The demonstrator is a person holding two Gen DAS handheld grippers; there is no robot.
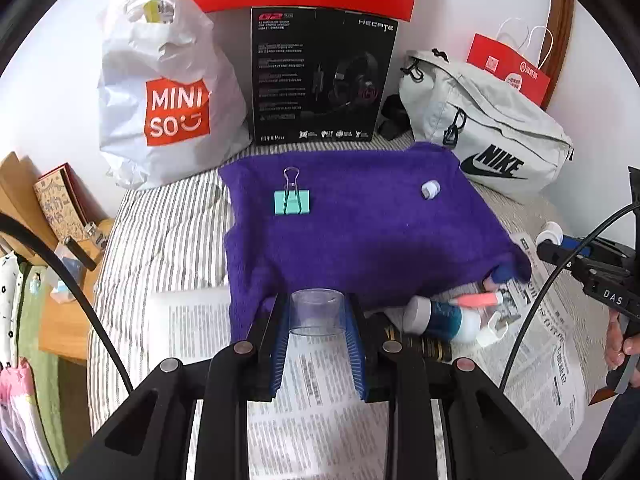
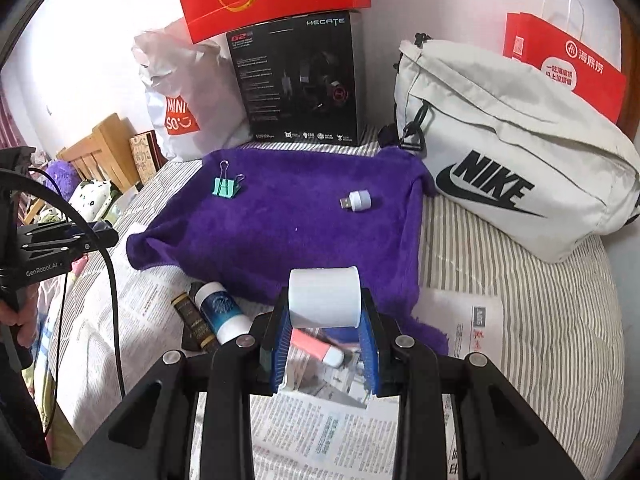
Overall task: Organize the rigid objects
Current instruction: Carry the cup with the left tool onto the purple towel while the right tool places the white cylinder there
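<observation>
My left gripper (image 1: pixel 318 314) is shut on a clear plastic cup (image 1: pixel 317 312), held over the near edge of the purple towel (image 1: pixel 360 224). My right gripper (image 2: pixel 325 300) is shut on a white cylindrical cup (image 2: pixel 325 296) above the towel's (image 2: pixel 280 216) near edge. On the towel lie a teal binder clip (image 1: pixel 292 200), also in the right wrist view (image 2: pixel 226 187), and a small white USB plug (image 1: pixel 430 189), also in the right wrist view (image 2: pixel 358 200). A blue-and-white bottle (image 2: pixel 222 310), a dark tube (image 2: pixel 192 322) and a pink marker (image 2: pixel 316 346) lie on newspaper (image 2: pixel 320 432).
At the back stand a Miniso bag (image 1: pixel 168 92), a black headset box (image 1: pixel 320 76) with a red box on it, a white Nike bag (image 2: pixel 512 160) and a red paper bag (image 2: pixel 568 68). The striped bedding (image 2: pixel 520 300) drops off at the left toward a wooden stand (image 1: pixel 68 312).
</observation>
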